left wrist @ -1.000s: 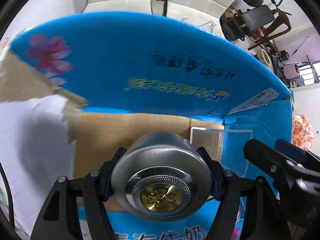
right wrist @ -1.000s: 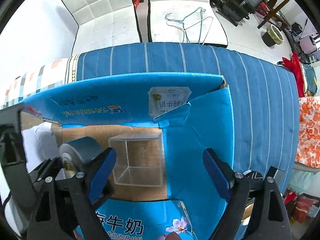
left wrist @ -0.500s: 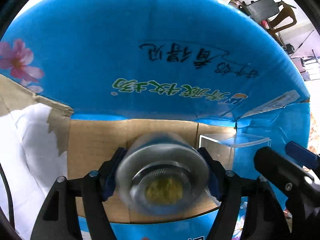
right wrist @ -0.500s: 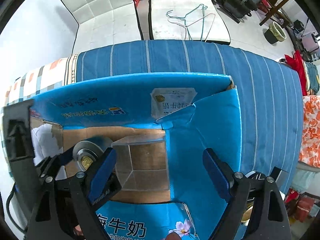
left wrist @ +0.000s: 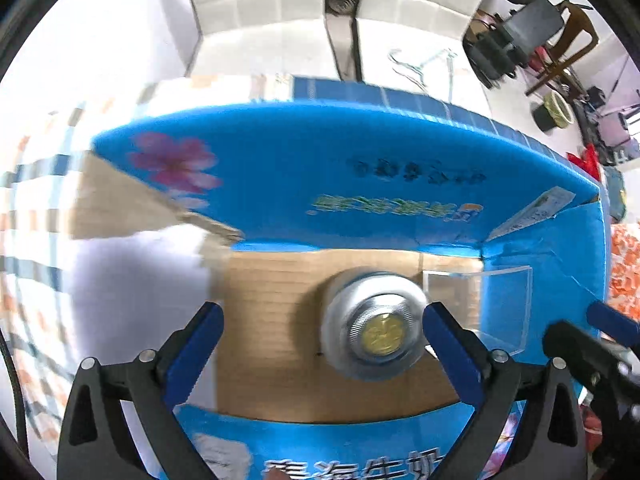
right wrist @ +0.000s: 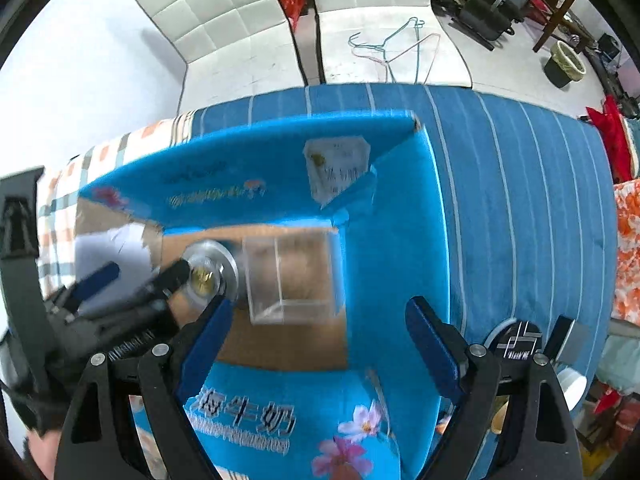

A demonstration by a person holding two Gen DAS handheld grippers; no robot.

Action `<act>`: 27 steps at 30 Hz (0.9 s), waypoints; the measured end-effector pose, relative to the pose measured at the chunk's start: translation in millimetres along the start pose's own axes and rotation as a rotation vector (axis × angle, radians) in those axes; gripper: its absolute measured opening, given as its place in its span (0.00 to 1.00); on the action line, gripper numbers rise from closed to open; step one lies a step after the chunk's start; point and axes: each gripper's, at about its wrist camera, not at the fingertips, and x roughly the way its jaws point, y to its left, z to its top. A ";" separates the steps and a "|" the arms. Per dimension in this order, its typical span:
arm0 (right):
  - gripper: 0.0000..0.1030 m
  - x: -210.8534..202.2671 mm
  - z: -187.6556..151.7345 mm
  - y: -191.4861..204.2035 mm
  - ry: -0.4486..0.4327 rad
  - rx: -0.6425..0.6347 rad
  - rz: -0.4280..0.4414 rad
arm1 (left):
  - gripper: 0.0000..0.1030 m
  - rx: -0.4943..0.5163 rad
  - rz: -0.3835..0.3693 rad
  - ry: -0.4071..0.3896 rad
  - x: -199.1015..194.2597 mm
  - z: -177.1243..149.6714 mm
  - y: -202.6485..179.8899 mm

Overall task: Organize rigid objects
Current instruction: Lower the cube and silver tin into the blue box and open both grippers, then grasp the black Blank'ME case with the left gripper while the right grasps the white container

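Observation:
A round silver tin (left wrist: 374, 326) with a gold emblem on its lid stands on the cardboard floor of the open blue box (left wrist: 360, 176). It also shows in the right wrist view (right wrist: 208, 268). A clear plastic cube (right wrist: 290, 278) stands right beside it; in the left wrist view the cube (left wrist: 496, 308) is to the tin's right. My left gripper (left wrist: 320, 330) is open above the tin, apart from it. My right gripper (right wrist: 316, 328) is open and empty over the box, near the cube.
The blue box (right wrist: 384, 240) has raised flaps all round and sits on a blue striped cloth (right wrist: 520, 200). White paper (left wrist: 136, 280) lies at the box's left side. Two white chairs (right wrist: 248, 32) stand behind the table. A cup (right wrist: 572, 384) is at the right.
My left gripper has opened and let go of the silver tin, which now stands in the box. The left gripper has drawn back and up. The right gripper stays open.

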 end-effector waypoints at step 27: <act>0.88 -104.1 -125.7 -159.3 -0.154 0.182 0.110 | 0.99 0.087 0.051 -0.218 -144.0 -95.1 -107.5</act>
